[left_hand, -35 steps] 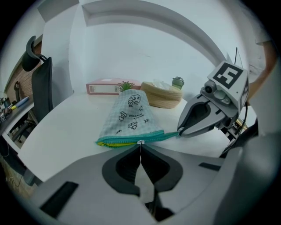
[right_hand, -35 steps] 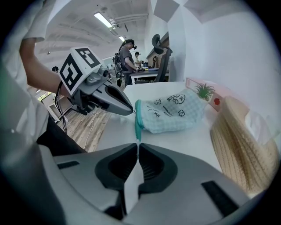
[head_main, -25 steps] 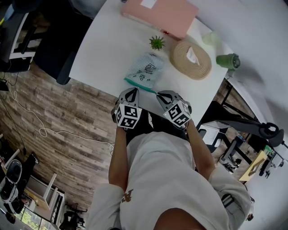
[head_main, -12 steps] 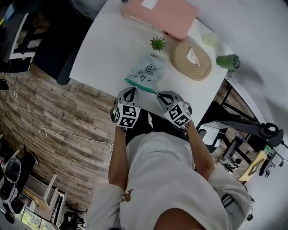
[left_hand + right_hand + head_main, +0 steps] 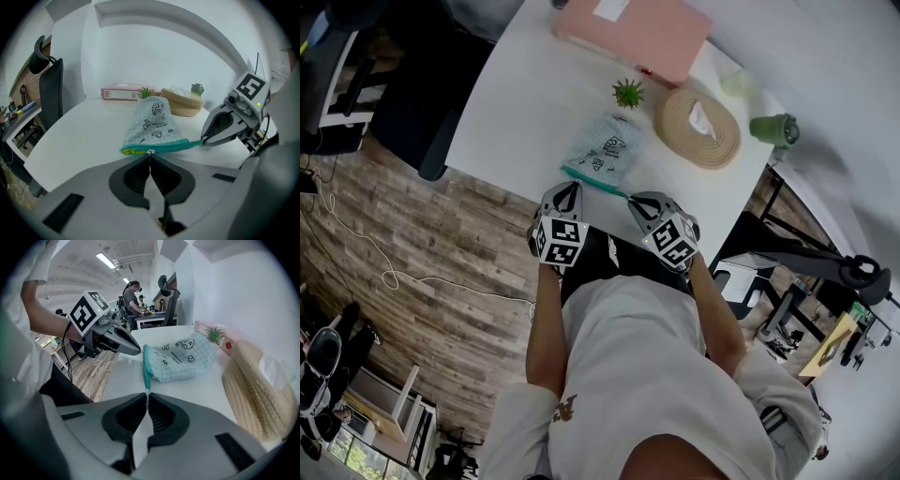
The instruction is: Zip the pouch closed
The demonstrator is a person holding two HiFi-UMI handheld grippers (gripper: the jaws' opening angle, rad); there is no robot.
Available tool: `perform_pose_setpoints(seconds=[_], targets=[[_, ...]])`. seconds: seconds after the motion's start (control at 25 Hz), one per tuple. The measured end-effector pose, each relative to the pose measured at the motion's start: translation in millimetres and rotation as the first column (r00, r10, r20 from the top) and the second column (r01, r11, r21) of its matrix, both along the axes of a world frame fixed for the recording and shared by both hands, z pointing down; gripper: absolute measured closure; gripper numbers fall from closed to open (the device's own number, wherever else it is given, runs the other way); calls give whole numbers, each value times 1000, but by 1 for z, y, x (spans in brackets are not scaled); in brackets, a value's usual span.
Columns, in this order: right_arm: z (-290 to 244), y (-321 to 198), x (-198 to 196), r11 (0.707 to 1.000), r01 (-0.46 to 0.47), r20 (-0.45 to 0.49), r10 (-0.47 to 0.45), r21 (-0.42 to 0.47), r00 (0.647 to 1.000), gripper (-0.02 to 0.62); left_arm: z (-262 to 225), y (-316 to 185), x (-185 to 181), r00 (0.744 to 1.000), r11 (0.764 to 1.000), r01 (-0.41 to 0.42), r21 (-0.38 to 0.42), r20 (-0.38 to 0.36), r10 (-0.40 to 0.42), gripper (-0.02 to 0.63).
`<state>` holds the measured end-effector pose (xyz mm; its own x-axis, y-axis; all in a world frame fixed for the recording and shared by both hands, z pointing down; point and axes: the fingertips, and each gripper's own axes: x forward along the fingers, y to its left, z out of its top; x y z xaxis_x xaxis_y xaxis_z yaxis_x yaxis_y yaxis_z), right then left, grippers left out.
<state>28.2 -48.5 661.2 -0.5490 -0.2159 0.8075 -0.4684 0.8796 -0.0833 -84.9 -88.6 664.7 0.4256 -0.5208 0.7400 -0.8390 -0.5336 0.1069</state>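
A: Where is the pouch (image 5: 605,148)?
B: Flat on the bench (image 5: 516,103), near its front edge, with the teal zipper (image 5: 164,147) facing the person.
A: Who grips what?
B: The left tool (image 5: 150,158) is clenched on the zipper pull (image 5: 150,152). The right tool (image 5: 147,397) is clenched on the zipper's far end.

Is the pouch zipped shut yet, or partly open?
Partly open: yellow lining shows left of the slider on the pouch; the rest is zipped.
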Motion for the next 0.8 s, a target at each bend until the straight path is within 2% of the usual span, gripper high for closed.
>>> perform_pose_setpoints(seconds=[0.8], targets=[[-2, -3, -4, 1000, -9, -3, 9, 5, 1000, 577, 0, -6, -4, 1000, 1000, 1, 3, 20, -1, 606]])
